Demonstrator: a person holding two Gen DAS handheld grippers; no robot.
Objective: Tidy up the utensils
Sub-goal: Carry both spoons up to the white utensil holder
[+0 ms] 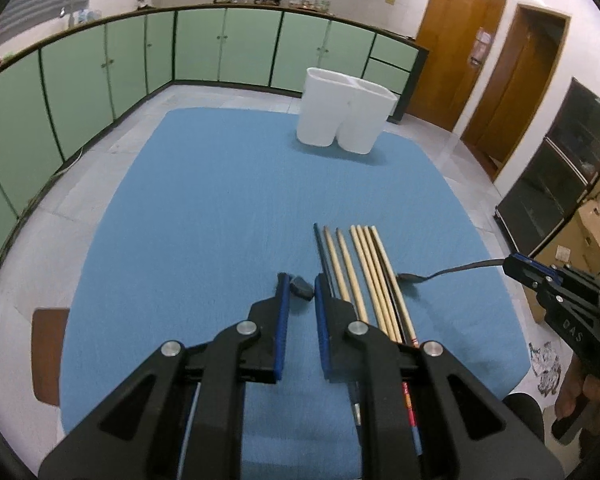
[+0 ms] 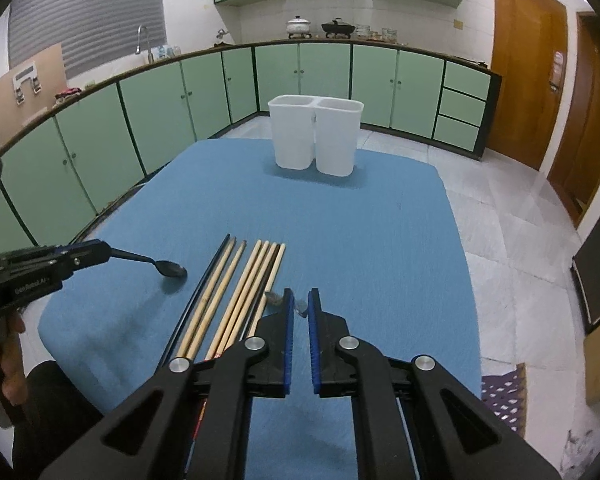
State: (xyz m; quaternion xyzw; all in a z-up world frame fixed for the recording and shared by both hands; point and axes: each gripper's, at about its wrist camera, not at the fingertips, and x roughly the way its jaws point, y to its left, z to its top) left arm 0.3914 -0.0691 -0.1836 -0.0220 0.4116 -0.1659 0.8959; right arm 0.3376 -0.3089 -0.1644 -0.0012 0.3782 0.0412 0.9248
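Several chopsticks [image 1: 364,276] lie side by side on the blue table mat [image 1: 220,208], also in the right wrist view [image 2: 240,284]. A white two-compartment holder [image 1: 346,112] stands at the far edge; it shows in the right wrist view [image 2: 315,136] too. My left gripper [image 1: 299,286] is shut on a black spoon [image 2: 168,268] by its handle, bowl hovering left of the chopsticks. My right gripper [image 2: 299,304] is shut on a black fork [image 1: 432,274] by its handle, tines near the chopsticks' right side.
Green kitchen cabinets [image 2: 180,92] run along the back and left. Wooden doors [image 2: 528,72] stand at right. A cardboard box [image 1: 596,236] and a dark glass cabinet [image 1: 560,168] stand on the floor to the right of the table.
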